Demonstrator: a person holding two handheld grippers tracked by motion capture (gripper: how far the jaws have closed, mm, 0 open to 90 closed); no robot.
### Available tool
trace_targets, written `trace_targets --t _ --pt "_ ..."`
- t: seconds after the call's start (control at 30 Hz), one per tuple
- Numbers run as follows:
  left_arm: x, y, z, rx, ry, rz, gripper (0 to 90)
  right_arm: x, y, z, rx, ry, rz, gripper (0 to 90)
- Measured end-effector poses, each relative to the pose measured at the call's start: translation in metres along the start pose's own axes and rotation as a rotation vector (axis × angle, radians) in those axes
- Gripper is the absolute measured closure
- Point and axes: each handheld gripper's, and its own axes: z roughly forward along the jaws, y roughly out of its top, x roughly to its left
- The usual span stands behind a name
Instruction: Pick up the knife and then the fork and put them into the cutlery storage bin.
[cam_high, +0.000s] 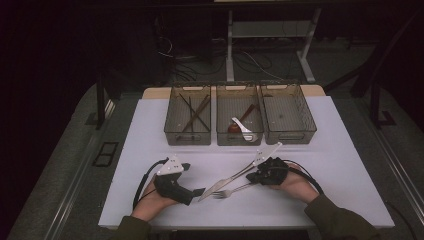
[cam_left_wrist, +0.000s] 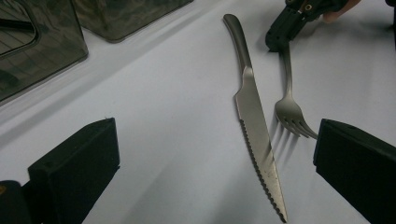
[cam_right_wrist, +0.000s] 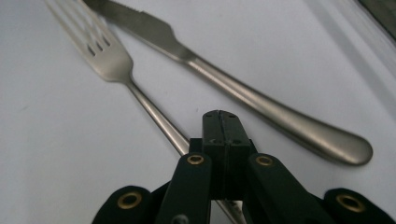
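Right gripper view is showing the right tool (cam_right_wrist: 220, 122) pinching the fork (cam_right_wrist: 109, 58) handle, tines pointing away, beside the knife (cam_right_wrist: 243, 91) on the bench; left tool (cam_left_wrist: 210, 172) is resting spread near the tines

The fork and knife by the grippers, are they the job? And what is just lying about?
In the job:
- fork, handle pinched in the right gripper
- knife, flat on the table beside it
- left gripper, jaws wide open

Just lying about:
- left bin with chopsticks
- middle bin with spoons
- right bin
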Motion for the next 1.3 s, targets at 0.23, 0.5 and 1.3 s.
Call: trace_targets --t 0.23,0.5,1.3 --pt "0.000 0.000 0.000 0.000 -0.001 0.001 0.0 0.002 -0.010 -0.010 0.036 0.057 -0.016 90.0" --pt "0.000 0.000 0.000 0.000 -0.001 0.003 0.0 0.008 -0.019 -0.017 0.052 0.097 -0.036 89.8" --pt "-0.001 0.001 0.000 -0.003 -0.001 0.000 0.0 0.025 0.011 -0.037 0.250 0.096 -0.266 68.7"
